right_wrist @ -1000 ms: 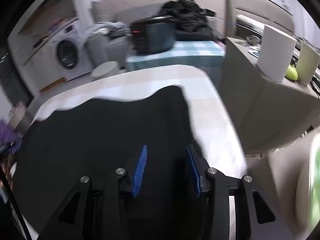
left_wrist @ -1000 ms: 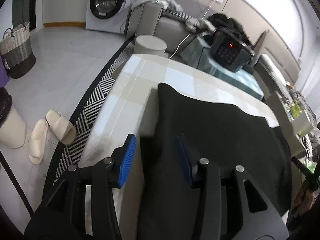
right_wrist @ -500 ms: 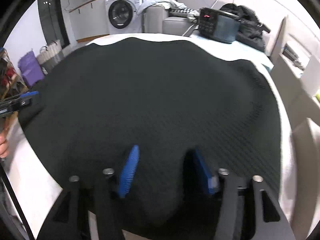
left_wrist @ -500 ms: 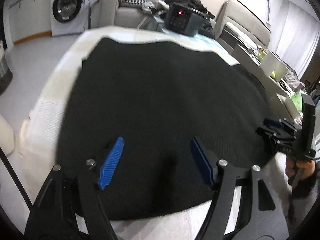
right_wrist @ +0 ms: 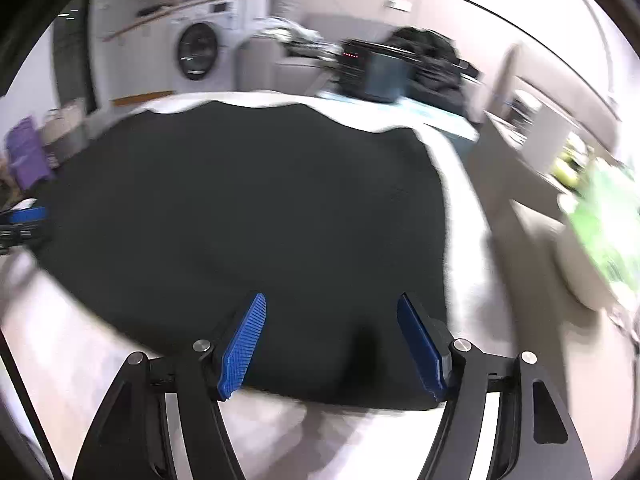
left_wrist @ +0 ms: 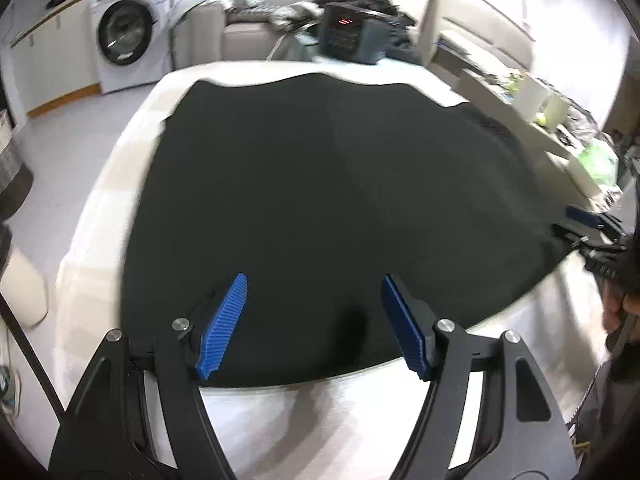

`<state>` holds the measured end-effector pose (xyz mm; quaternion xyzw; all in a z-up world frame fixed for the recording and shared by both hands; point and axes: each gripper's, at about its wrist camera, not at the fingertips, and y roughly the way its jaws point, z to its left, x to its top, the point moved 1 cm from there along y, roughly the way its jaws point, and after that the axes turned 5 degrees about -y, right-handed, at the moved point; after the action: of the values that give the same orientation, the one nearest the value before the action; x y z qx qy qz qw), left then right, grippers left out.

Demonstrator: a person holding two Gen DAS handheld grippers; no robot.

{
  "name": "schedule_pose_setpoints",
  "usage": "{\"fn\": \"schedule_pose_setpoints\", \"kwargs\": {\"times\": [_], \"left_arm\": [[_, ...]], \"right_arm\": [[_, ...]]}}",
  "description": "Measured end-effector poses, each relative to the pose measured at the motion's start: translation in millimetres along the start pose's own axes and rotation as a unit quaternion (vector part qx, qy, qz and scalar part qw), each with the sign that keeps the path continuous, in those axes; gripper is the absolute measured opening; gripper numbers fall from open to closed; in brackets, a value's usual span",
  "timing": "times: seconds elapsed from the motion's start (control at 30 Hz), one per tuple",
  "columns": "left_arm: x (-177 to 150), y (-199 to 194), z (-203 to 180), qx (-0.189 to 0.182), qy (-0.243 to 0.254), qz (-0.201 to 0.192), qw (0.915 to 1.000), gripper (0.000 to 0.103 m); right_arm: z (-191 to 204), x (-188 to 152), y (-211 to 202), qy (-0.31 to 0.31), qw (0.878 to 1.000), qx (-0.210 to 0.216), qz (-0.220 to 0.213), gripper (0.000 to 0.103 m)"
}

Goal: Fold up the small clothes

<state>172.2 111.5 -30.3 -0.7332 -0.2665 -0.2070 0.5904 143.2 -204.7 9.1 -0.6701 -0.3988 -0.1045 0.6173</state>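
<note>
Left wrist view: the left tool hangs over the near hem of the black garment, which lies spread flat across the pale worktop. Its blue pads stand well apart with nothing pinched between them; the cloth lies below and ahead of them. At the right edge the right tool shows small by the garment's far corner, held by a hand (its grip cannot be told from here). A second ago this tool had its pads closer together at the garment's edge, and only part of the cloth lay on the worktop; now the cloth covers most of it.

Right wrist view: the right tool sits over the garment's near edge, close to its right corner, pads wide and empty. The picture is blurred. The left tool's blue tip shows at the left edge beside the cloth. A second ago these pads were narrower on the fabric, with the cloth bunched nearer; now it lies flat, released.
</note>
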Motion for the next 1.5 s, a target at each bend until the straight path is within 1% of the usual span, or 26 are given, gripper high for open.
{"fn": "schedule_pose_setpoints", "kwargs": {"times": [0.07,0.13,0.17,0.2,0.23,0.27,0.33,0.4,0.43,0.5,0.53,0.57,0.67,0.7,0.77,0.87,0.93,0.97,1.03,1.13,1.23,1.3,1.33,1.43,1.5], "left_arm": [[1,5,-21,-0.014,0.021,0.002,0.9997,0.067],[0,13,-36,-0.031,0.03,0.011,0.999,0.067],[-2,19,-42,-0.04,0.034,0.021,0.9984,0.067],[-4,27,-47,-0.038,0.035,0.033,0.9981,0.067],[-7,31,-49,-0.029,0.04,0.039,0.998,0.067],[-11,30,-53,-0.02,0.059,0.025,0.9977,0.067],[-18,27,-57,-0.014,0.084,0.026,0.996,0.067],[-24,22,-52,-0.014,0.087,0.022,0.9959,0.067],[-25,20,-49,-0.01,0.086,0.021,0.996,0.067],[-27,15,-36,0.002,0.077,0.018,0.9969,0.067],[-28,12,-30,0.007,0.07,0.017,0.9974,0.067],[-29,8,-19,0.01,0.058,0.014,0.9981,0.067],[-34,-5,7,0.018,0.028,0.008,0.9994,0.067],[-35,-8,17,0.018,0.015,0.006,0.9997,0.067],[-36,-15,28,0.004,0.001,0.004,1.0,0.067],[-40,-23,33,0.006,0.002,0.006,1.0,0.067],[-39,-27,31,0.01,0.004,0.007,0.9999,0.067],[-37,-29,31,0.007,0.0,0.007,1.0,0.067],[-31,-29,29,-0.001,-0.006,0.004,1.0,0.067],[-11,-18,25,0.004,-0.016,-0.006,0.9998,0.067],[8,0,21,0.005,-0.024,-0.009,0.9997,0.067],[17,17,20,0.012,-0.029,0.005,0.9995,0.067],[19,22,22,0.017,-0.033,0.015,0.9992,0.067],[21,26,23,0.014,-0.022,0.012,0.9996,0.067],[15,21,28,0.017,-0.018,0.011,0.9996,0.067]], "right_arm": [[23,8,1,-0.005,0.999,0.041,-0.002,0.07],[51,17,10,-0.018,0.996,0.082,0.002,0.07],[64,20,16,-0.024,0.995,0.094,0.007,0.07],[70,23,22,-0.028,0.995,0.097,0.011,0.07],[80,23,29,-0.036,0.995,0.095,0.016,0.07],[86,23,34,-0.045,0.995,0.083,0.019,0.07],[88,24,42,-0.063,0.996,0.066,0.023,0.07],[85,19,39,-0.062,0.996,0.058,0.024,0.071],[77,16,38,-0.058,0.997,0.051,0.026,0.071],[55,8,34,-0.044,0.998,0.032,0.031,0.073],[41,4,32,-0.035,0.998,0.035,0.031,0.077],[29,0,29,-0.021,0.998,0.048,0.031,0.077],[-2,-13,21,-0.004,0.999,0.018,0.033,0.077],[-5,-20,14,-0.001,0.999,0.011,0.033,0.077],[-17,-27,8,0.014,0.999,0.004,0.03,0.077],[-26,-33,0,0.022,0.999,-0.012,0.034,0.077],[-29,-30,-3,0.028,0.999,-0.013,0.034,0.077],[-29,-29,-7,0.03,0.999,-0.015,0.029,0.077],[-24,-23,-15,0.03,0.999,-0.004,0.012,0.077],[-12,-2,-7,0.04,0.999,0.014,-0.004,0.077],[4,18,16,0.042,0.999,0.024,0.002,0.077],[14,27,31,0.034,0.999,0.021,0.012,0.077],[20,29,35,0.023,0.999,0.02,0.015,0.077],[30,31,52,-0.016,0.999,0.005,0.035,0.077],[23,28,49,-0.013,0.999,0.011,0.029,0.077]]}}
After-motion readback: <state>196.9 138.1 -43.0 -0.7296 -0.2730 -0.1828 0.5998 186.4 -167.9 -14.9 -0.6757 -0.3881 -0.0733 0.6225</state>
